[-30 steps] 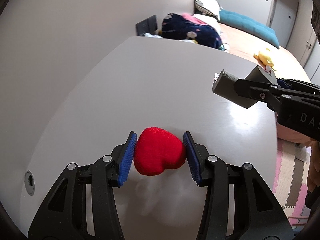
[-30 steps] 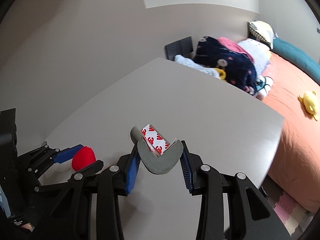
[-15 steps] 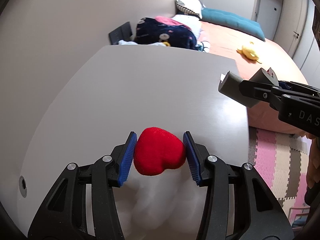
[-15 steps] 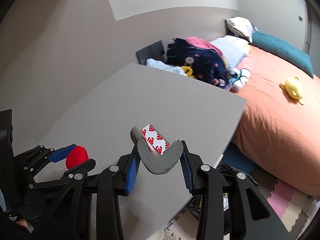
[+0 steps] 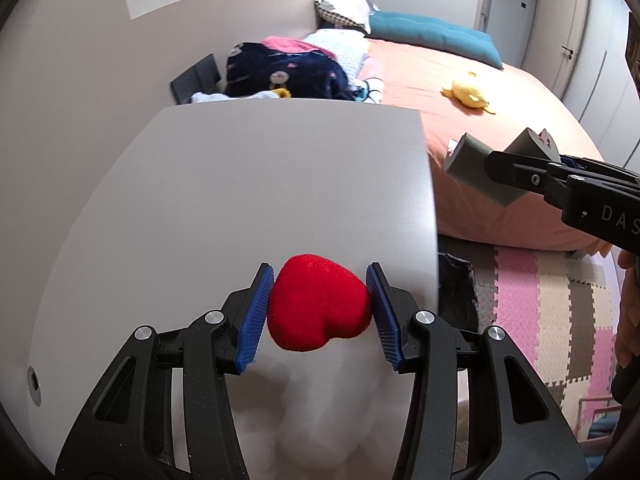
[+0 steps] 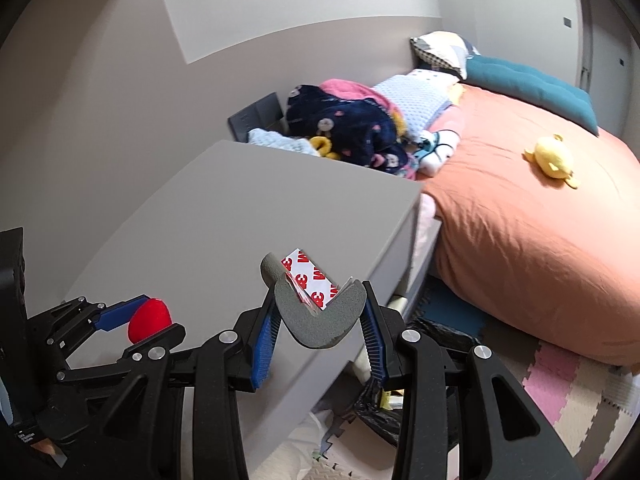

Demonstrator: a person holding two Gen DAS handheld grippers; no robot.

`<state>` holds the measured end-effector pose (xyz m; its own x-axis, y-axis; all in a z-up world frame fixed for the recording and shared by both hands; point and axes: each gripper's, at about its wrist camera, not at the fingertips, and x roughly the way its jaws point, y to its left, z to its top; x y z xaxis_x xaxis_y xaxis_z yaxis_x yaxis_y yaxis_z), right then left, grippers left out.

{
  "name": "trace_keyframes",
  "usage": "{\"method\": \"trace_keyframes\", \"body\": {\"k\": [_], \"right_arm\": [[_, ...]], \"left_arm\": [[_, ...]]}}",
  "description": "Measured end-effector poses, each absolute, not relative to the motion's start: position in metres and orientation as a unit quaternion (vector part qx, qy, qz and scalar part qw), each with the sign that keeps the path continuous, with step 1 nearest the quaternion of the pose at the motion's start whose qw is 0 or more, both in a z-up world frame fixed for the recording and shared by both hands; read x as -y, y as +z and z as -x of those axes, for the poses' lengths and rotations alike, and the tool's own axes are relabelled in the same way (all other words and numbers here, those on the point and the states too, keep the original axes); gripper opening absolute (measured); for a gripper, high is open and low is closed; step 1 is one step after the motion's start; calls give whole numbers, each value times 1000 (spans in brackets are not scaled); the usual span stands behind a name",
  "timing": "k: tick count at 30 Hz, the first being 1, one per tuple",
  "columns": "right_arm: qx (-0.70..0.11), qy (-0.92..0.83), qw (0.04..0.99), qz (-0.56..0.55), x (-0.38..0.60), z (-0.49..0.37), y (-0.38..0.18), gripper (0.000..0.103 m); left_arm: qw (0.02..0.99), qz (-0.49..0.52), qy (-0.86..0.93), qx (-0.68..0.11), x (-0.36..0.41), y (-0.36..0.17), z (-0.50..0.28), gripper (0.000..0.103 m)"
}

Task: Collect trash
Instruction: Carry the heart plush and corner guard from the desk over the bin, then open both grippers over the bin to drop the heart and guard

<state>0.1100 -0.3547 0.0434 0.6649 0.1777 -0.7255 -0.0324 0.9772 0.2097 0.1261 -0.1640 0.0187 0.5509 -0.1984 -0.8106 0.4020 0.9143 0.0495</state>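
My left gripper (image 5: pixel 319 312) is shut on a red heart-shaped foam piece (image 5: pixel 318 308), held above the right part of the grey table (image 5: pixel 248 184). In the right wrist view the same red heart (image 6: pixel 149 319) shows at the lower left. My right gripper (image 6: pixel 320 320) is shut on a bent grey foam strip (image 6: pixel 320 320) with a white-and-red printed backing. It hangs past the table's right edge, above a black trash bag (image 6: pixel 440 344) on the floor. In the left wrist view the grey strip (image 5: pixel 480 168) sits at the right.
A bed with an orange cover (image 6: pixel 520 220) stands to the right, with a yellow plush toy (image 6: pixel 554 156), a teal cushion and piled clothes (image 6: pixel 344 124). Pink and brown foam mats (image 5: pixel 560 304) cover the floor. A wall runs along the table's left side.
Both grippers have moved rightward across the table with their loads still held. The table's right edge, the floor mats and the black bag have come into view.
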Motion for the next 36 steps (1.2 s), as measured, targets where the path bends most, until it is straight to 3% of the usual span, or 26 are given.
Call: {"method": "trace_keyframes", "body": {"k": [36], "right_arm": [[-414, -110, 890, -154, 527, -52, 19, 40]], "left_arm": [[813, -182, -322, -449, 347, 0, -109, 48]]}}
